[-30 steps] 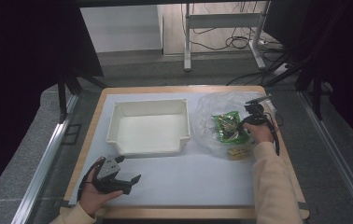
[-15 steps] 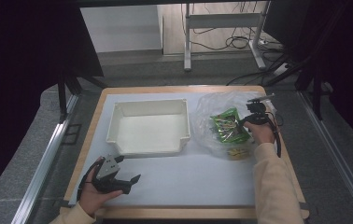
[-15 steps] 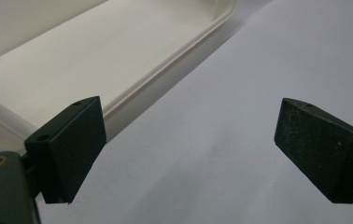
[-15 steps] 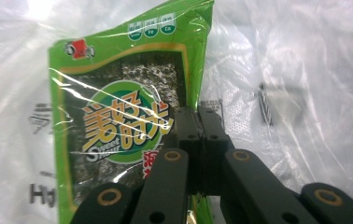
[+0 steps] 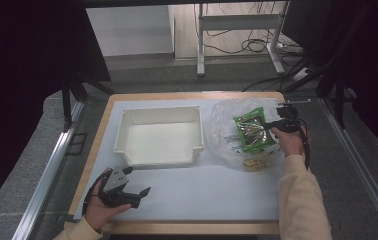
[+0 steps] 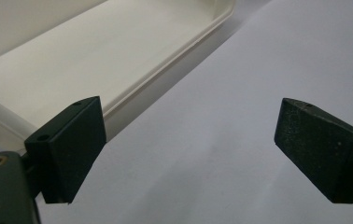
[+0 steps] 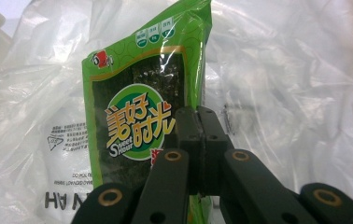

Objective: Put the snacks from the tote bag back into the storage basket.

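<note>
A: What is sitting on the white-covered table (image 5: 187, 200) right now?

B: The white plastic bin (image 5: 159, 136) is sitting at centre left, empty. To its right the clear plastic bag (image 5: 227, 131) is lying crumpled, and another small packet (image 5: 255, 162) is lying at the bag's near edge.

A: And the green snack packet (image 5: 253, 130)?

B: The right gripper (image 5: 277, 123) is pinching it, jaws clenched on the packet's edge (the right gripper view is showing the two black jaws pressed together on the foil), and the packet (image 7: 142, 98) is hanging over the bag, right of the bin.

A: What is worrying you?

B: Mostly the bag. I judge that its loose film is lying close enough to the packet to be clinging to it, so a lift could be dragging the whole bag toward the bin. Next, the grip: it is biting on a thin slippery margin only, so a quick swing left could be letting the packet slide out short of the bin.

A: Is the left gripper (image 5: 127, 190) helping?

B: No. It is resting at the near left of the table, jaws spread wide with nothing between them, just beside the bin's near wall (image 6: 118, 60), so nothing is pinning the bag down.
</note>
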`<state>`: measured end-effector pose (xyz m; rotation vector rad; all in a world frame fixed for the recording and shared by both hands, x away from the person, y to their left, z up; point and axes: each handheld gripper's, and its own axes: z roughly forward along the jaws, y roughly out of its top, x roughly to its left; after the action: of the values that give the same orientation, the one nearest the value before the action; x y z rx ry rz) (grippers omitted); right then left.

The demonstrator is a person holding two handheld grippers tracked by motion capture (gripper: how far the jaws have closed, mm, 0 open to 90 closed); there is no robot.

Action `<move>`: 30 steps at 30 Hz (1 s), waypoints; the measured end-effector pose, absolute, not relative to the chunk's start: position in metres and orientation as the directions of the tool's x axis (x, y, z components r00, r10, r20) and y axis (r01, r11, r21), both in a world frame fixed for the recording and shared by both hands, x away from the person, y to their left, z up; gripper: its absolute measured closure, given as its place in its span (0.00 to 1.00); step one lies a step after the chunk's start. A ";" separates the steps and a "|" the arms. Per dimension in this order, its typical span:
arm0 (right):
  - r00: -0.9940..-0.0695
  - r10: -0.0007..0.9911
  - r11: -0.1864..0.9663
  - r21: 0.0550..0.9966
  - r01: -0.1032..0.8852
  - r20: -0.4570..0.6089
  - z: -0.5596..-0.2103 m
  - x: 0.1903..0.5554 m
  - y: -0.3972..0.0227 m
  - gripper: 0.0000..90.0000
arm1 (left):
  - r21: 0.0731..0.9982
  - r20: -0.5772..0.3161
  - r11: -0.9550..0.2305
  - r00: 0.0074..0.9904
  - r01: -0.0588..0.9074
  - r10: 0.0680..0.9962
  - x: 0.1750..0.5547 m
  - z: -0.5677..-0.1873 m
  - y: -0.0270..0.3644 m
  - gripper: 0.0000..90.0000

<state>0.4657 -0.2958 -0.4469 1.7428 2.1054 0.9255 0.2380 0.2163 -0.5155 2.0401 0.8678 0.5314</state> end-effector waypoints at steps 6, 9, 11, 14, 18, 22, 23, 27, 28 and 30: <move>-0.245 0.949 0.067 0.633 0.771 0.198 -0.441 0.461 -0.301 1.00 | 0.826 0.056 -0.412 0.670 0.385 0.740 0.238 -0.515 0.217 0.10; -0.254 0.946 0.060 0.658 0.751 0.204 -0.435 0.456 -0.304 1.00 | 0.826 0.055 -0.411 0.671 0.386 0.740 0.238 -0.516 0.216 0.10; -0.253 0.945 0.055 0.662 0.748 0.207 -0.434 0.455 -0.304 1.00 | 0.826 0.055 -0.411 0.671 0.385 0.740 0.238 -0.516 0.216 0.10; -0.257 0.941 0.044 0.674 0.737 0.219 -0.430 0.453 -0.304 1.00 | 0.826 0.055 -0.411 0.671 0.385 0.739 0.238 -0.515 0.216 0.10; -0.281 0.933 0.054 0.686 0.725 0.225 -0.428 0.451 -0.300 1.00 | 0.825 0.056 -0.412 0.670 0.386 0.740 0.238 -0.515 0.216 0.10; -0.293 0.927 0.050 0.698 0.714 0.233 -0.426 0.450 -0.297 1.00 | 0.825 0.056 -0.412 0.670 0.386 0.740 0.238 -0.516 0.216 0.10; -0.293 0.927 0.050 0.698 0.714 0.233 -0.426 0.450 -0.297 1.00 | 0.825 0.056 -0.412 0.670 0.386 0.740 0.238 -0.516 0.216 0.10; -0.307 0.921 0.052 0.705 0.707 0.240 -0.424 0.448 -0.294 1.00 | 0.825 0.056 -0.412 0.670 0.386 0.740 0.238 -0.516 0.216 0.10; -0.310 0.918 0.046 0.708 0.705 0.249 -0.423 0.448 -0.293 1.00 | 0.825 0.056 -0.412 0.670 0.386 0.740 0.238 -0.516 0.216 0.10; -0.314 0.916 0.047 0.709 0.703 0.250 -0.422 0.447 -0.292 1.00 | 0.826 0.056 -0.412 0.670 0.386 0.740 0.238 -0.516 0.216 0.10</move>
<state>0.4474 -0.2918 -0.4224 1.6491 2.0572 1.1287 0.2376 0.2161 -0.5155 2.0402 0.8688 0.5327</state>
